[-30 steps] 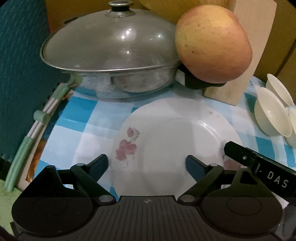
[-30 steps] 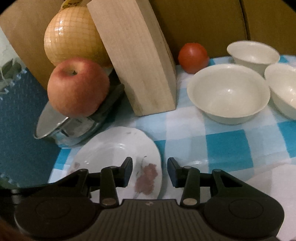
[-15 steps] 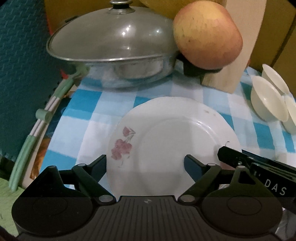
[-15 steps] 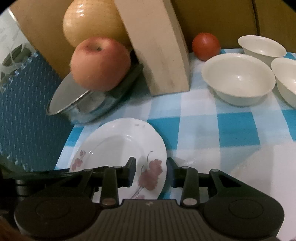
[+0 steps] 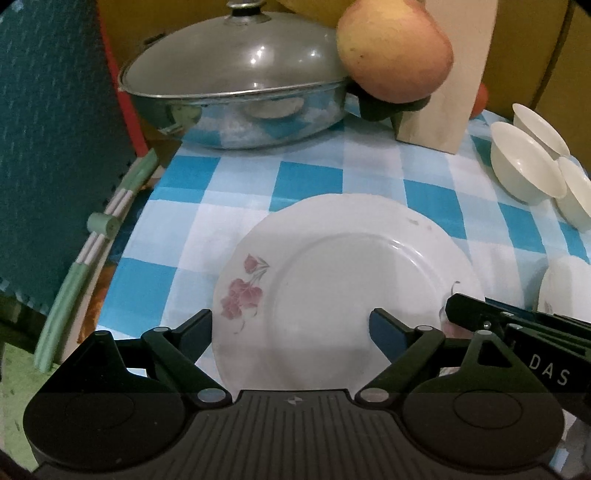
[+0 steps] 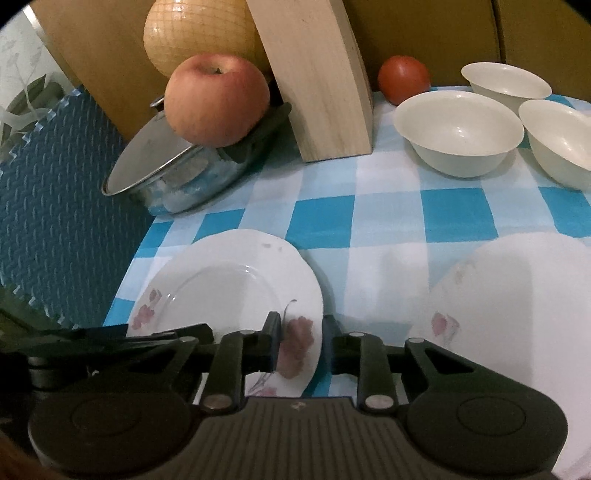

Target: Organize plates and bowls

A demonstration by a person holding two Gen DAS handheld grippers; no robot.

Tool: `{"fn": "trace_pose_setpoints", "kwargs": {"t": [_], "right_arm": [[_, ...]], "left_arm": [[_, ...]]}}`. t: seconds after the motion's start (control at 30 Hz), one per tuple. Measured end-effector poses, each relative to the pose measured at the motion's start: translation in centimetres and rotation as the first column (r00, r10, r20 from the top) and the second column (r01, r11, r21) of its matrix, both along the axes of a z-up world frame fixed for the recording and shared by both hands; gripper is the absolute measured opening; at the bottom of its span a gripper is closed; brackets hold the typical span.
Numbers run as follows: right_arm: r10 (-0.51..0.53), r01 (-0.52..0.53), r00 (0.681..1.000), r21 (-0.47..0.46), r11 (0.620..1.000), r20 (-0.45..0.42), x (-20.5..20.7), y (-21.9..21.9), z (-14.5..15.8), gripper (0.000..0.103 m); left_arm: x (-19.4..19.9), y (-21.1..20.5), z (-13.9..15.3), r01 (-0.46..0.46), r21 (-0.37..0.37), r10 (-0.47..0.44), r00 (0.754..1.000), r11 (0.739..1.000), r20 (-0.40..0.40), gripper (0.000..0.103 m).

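A white plate with pink flowers is tilted above the blue-checked cloth; it also shows in the right wrist view. My left gripper is open, its fingers either side of the plate's near rim. My right gripper is shut on the plate's right rim, with the rim edge-on between its fingers. It shows at the right of the left wrist view. A second flowered plate lies to the right. Three cream bowls stand at the back right.
A lidded steel pan stands at the back left with an apple on its handle. A wooden block, a netted melon and a tomato stand behind. A blue foam mat borders the table's left edge.
Both grippers and the plate have drawn back toward me, away from the pan. The plate's right rim now sits between the right gripper's fingers.
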State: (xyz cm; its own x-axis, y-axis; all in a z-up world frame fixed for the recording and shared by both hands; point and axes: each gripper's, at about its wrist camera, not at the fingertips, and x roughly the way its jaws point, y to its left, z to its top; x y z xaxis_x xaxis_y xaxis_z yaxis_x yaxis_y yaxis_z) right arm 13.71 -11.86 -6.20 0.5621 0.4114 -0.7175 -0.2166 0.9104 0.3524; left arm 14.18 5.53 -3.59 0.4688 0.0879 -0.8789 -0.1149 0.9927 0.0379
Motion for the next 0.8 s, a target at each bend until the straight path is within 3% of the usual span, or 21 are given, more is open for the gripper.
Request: {"fn": "trace_pose_setpoints", "kwargs": {"t": [0.8], "right_arm": [[-0.059, 0.058, 0.998, 0.025, 0.998, 0.038, -2.6, -2.5, 2.1, 0.024]], "left_arm": [[-1.6, -2.0, 1.8, 0.035, -0.009, -0.035, 0.997, 0.999, 0.067, 0.093]]}}
